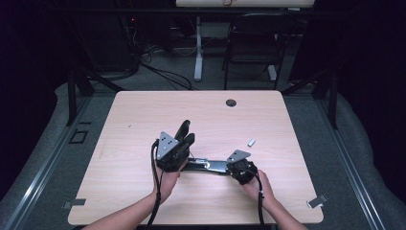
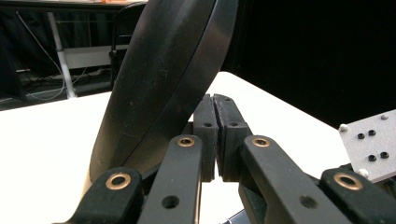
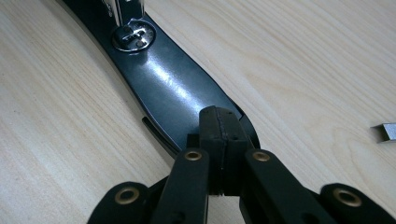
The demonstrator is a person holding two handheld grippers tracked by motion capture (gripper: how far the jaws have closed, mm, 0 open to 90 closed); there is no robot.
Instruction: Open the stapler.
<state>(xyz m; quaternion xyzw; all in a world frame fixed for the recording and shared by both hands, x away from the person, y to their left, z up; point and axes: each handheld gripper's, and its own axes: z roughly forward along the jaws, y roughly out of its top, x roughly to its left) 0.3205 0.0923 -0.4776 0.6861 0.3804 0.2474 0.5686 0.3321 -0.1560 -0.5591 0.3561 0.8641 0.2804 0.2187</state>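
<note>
High view: a black stapler (image 1: pixel 203 165) lies opened out on the counter (image 1: pixel 143 120), its base flat between the two hands and its top arm raised beside the left hand-held gripper (image 1: pixel 184 139). The right hand-held gripper (image 1: pixel 229 167) sits at the base's right end. Left gripper view: jaws pressed together, the stapler arm (image 2: pixel 159 88) leaning against their left side. Right gripper view: jaws pressed together over the base's near end (image 3: pixel 173 93); a small metal piece (image 3: pixel 385 131) lies apart.

Both grippers black: left gripper (image 1: pixel 184 135) and right gripper (image 1: pixel 229 167) each carry a grey three-cornered plate (image 1: pixel 166 143) with dark screws, black cable (image 1: pixel 155 167) trailing back, brass-ringed pivots on linkage arms, ribbed pads; forearms bare, no sleeves
</note>
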